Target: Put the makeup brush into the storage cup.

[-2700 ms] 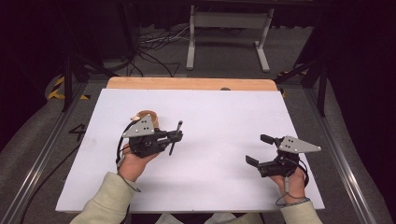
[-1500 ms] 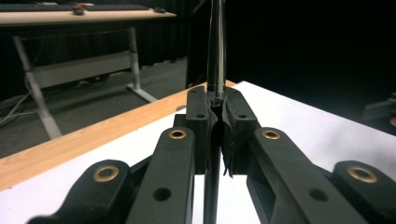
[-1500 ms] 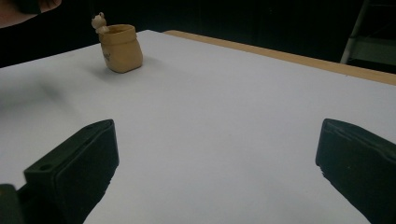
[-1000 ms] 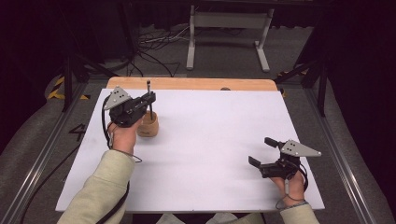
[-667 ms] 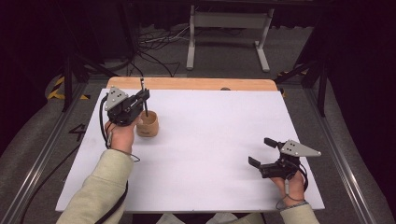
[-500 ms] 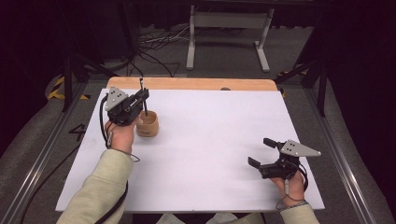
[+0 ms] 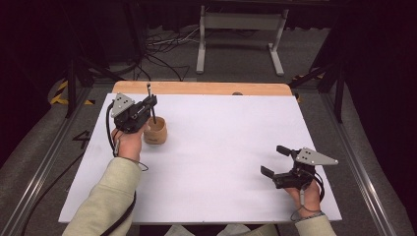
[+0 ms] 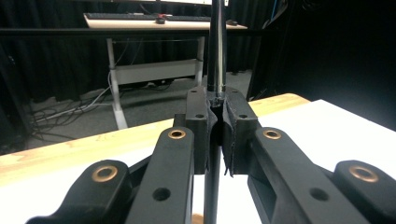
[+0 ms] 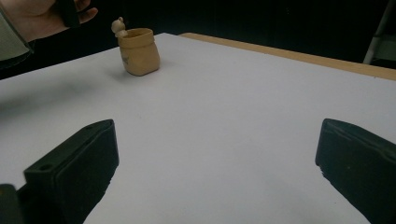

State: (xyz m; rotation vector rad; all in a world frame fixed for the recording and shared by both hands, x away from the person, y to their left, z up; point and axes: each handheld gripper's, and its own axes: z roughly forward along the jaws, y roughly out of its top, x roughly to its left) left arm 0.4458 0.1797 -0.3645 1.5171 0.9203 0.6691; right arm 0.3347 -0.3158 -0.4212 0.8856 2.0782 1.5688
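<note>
A tan sack-shaped cup [image 7: 156, 132] stands on the white table top [image 7: 221, 142] at the left rear. In the right gripper view the cup [image 9: 138, 52] has a small knob at its rim. My left gripper [image 7: 147, 105] is just above and left of the cup, shut on a thin dark pen [image 7: 151, 103]. The pen stands nearly upright, and its lower end reaches the cup's mouth. In the left gripper view the pads clamp the pen [image 8: 216, 46] at mid-shaft. My right gripper [image 7: 273, 160] rests at the front right, open with nothing between its fingers.
A wooden strip [image 7: 201, 88] edges the table's far side. Beyond it are a metal stand [image 7: 238, 29] and cables on the floor. Metal rails run along both sides of the table. A person's hand [image 9: 37, 16] appears at the top left of the right gripper view.
The left gripper went from mid-table, pen lying level, to the cup with the pen upright. In the last second it shifted slightly left. The right gripper stayed put.
</note>
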